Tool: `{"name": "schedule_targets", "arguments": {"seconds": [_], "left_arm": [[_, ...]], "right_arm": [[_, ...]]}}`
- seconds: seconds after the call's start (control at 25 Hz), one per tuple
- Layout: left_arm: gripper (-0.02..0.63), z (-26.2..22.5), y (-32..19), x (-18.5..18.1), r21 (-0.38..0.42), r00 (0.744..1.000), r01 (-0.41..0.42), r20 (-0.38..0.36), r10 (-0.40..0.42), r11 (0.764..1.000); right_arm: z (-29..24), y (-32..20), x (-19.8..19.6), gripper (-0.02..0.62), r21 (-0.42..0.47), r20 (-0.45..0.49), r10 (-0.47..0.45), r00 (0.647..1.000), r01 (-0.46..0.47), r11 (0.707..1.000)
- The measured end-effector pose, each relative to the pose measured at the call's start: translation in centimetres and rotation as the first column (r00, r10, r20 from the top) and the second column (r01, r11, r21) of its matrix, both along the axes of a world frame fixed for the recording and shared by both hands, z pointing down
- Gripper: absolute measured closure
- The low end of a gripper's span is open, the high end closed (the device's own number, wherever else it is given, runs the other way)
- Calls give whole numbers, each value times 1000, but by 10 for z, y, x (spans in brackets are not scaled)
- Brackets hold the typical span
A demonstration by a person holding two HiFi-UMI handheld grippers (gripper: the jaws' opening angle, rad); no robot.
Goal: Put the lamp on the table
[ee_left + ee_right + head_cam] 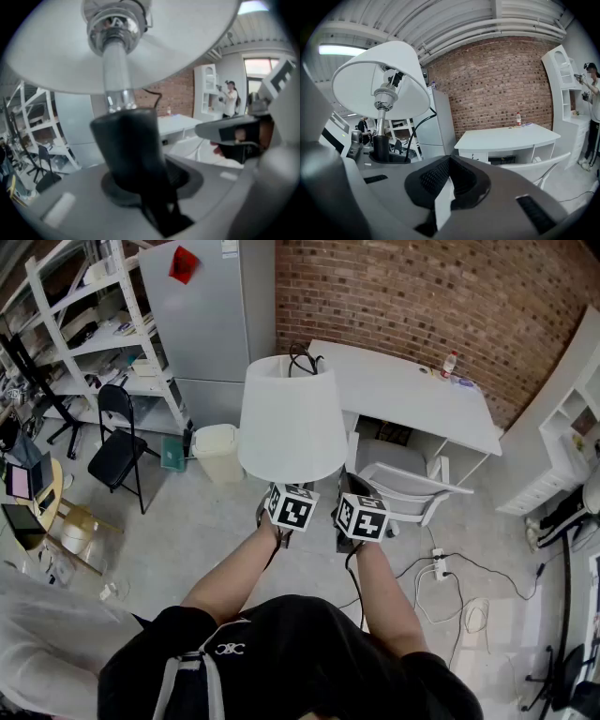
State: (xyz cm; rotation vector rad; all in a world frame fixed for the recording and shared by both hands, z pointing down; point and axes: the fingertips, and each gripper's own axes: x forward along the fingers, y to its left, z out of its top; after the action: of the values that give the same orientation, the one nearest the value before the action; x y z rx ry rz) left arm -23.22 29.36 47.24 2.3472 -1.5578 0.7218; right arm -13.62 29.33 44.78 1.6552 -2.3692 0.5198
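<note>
Cubes with square markers top both tongs, closest to the person. The left tongs are clenched on the lamp, gripping its black lower stem. The right tongs sit just beside them with the jaws drawn together. Only a pale sliver shows between those jaws, and I cannot tell what it is.

The lamp stands upright in the air above the grey floor, not yet on the counter. It has a plain white tapered shade and a chrome upper stem running into the socket. A black cord trails from it.

Beyond the lamp a white chair is tucked under the white counter. A small bottle stands at the counter's far edge, against the red brick wall.
</note>
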Motion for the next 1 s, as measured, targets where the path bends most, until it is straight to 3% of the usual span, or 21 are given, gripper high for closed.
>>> {"name": "schedule_targets", "arguments": {"seconds": [0.52,1.0], "left_arm": [[477,6,-7,21,-6,999,18,36,-18,1000],[477,7,-22,63,-3,998,43,40,-42,999]], "right_arm": [[9,-12,25,597,-18,31,-5,1000,5,1000],[8,-26,77,597,-14,30,-1,1000,2,1000]]}}
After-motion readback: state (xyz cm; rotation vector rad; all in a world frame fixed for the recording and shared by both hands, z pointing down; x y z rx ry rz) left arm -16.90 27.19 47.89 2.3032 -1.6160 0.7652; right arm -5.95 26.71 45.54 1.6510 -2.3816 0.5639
